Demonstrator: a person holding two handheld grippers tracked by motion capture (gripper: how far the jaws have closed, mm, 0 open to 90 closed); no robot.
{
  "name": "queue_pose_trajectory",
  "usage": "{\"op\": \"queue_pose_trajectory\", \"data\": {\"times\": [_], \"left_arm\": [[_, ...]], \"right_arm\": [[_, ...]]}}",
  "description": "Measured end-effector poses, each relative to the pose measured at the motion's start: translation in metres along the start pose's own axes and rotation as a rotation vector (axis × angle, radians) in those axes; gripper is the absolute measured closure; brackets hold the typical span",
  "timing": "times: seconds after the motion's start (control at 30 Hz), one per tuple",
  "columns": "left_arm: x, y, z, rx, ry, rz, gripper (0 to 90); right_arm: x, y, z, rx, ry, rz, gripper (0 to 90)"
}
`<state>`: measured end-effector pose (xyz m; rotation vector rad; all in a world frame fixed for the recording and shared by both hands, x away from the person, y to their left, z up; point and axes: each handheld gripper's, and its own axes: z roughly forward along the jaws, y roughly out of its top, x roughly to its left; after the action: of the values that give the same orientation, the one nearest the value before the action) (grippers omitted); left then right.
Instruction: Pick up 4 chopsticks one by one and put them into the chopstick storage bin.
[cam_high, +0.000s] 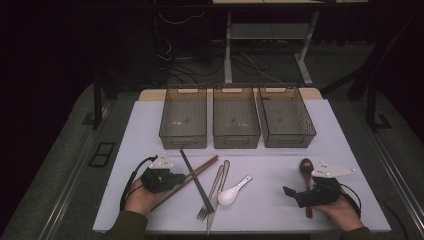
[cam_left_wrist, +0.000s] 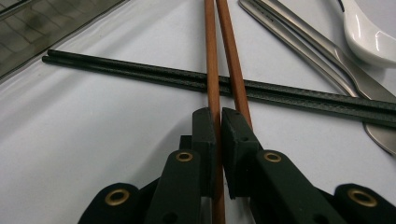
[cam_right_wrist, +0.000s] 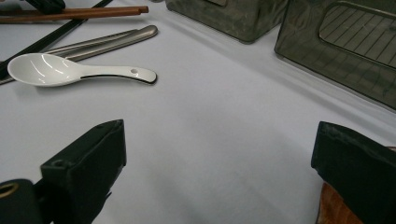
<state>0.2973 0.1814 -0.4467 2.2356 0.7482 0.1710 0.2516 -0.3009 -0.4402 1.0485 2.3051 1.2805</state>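
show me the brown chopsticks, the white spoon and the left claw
brown chopsticks (cam_left_wrist: 211, 70), left gripper view, on the shaft of the left stick
white spoon (cam_right_wrist: 44, 69), right gripper view, on its bowl
left claw (cam_left_wrist: 218, 122), left gripper view, between its fingertips

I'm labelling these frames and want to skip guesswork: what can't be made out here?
- Wooden spoon: in the high view the right gripper covers most of its handle.
- Brown chopsticks: in the left gripper view the left gripper hides whether it pinches one or both.
- Fork: its tines are too small in the high view.
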Motion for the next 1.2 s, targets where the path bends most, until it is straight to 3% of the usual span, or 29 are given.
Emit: {"op": "queue_pose_trajectory", "data": {"times": [0.2,0.57,1.2], "left_arm": [[0.000,0.001,-0.001,-0.005,0.001,0.002,83.6],[-0.001,0.004,-0.005,-0.041,0.010,0.004,84.1],[-0.006,0.011,-0.017,-0.088,0.010,0.020,84.1]], "right_arm": [[0.001,0.000,0.001,-0.014,0.015,0.023,2.8],[0.004,-0.001,0.006,-0.001,0.034,0.021,2.8],[0.004,-0.001,0.006,0.001,0.032,0.019,2.8]]}}
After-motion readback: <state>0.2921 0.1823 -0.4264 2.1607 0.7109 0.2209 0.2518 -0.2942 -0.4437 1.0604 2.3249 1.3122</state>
